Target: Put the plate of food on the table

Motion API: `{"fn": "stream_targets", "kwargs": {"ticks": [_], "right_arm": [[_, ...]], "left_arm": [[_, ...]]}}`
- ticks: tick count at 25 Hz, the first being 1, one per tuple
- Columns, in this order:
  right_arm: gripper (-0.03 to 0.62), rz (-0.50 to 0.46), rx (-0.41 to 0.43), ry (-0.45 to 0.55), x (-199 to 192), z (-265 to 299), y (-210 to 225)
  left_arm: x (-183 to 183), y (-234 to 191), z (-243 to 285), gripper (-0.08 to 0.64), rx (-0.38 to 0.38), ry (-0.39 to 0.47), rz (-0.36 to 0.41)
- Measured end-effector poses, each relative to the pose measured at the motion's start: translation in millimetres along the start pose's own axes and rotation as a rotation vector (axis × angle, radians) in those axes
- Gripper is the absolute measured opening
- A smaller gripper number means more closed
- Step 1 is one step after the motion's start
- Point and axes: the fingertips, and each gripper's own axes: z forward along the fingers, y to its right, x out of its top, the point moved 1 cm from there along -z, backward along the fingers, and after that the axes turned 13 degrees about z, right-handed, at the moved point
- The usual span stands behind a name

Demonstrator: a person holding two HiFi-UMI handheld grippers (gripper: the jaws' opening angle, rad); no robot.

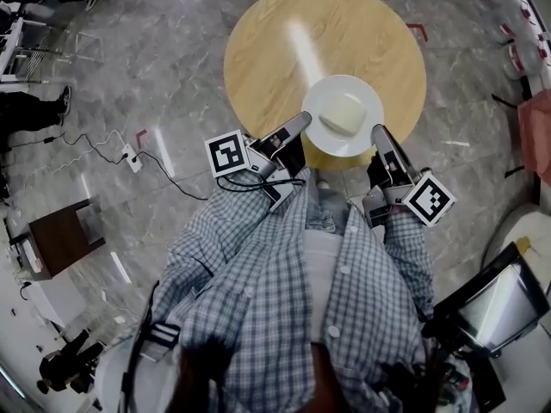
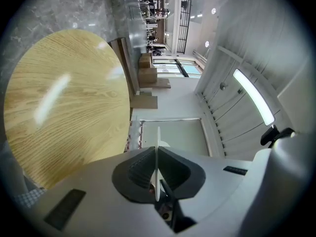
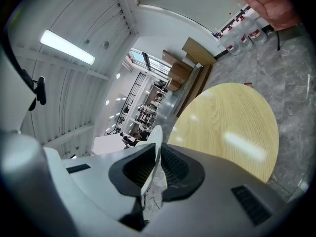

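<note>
I'm holding the left tongs point(image 1: 301, 123) clamped tight on the left rim of the white plate point(image 1: 325, 142). The plate is hovering over the near edge of the round wooden table point(image 1: 275, 50), carrying a pale block of food point(image 1: 344, 115). I honestly can't tell if it's touching the wood. The right tongs point(image 1: 379, 132) are pinching the opposite rim.

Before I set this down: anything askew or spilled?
Nothing stands out. The round white plate looks level, its rim clamped by the left gripper and right gripper; the pale food block sits near its middle.
</note>
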Motion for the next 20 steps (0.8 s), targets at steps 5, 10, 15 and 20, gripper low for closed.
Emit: {"fn": "stream_targets", "kwargs": {"ticks": [5, 10, 15, 20], "right_arm": [[0.034, -0.014, -0.015, -0.017, -1.8, 7.0, 5.3], [0.034, -0.01, -0.015, -0.042, -5.0, 10.3, 13.1], [0.034, -0.014, -0.048, -0.05, -13.0, 48.6, 14.0], [0.034, 0.008, -0.072, -0.053, -15.1, 68.1, 23.2]], "left_arm": [[2.4, -8.1, -2.3, 0.021, 0.009, 0.0, 0.002], [0.4, -15.2, -4.3, 0.021, 0.011, 0.0, -0.007], [32.9, -34.7, -11.3, 0.021, 0.024, -0.021, -0.016], [47.6, -51.5, -10.2, 0.021, 0.036, -0.019, -0.028]]}}
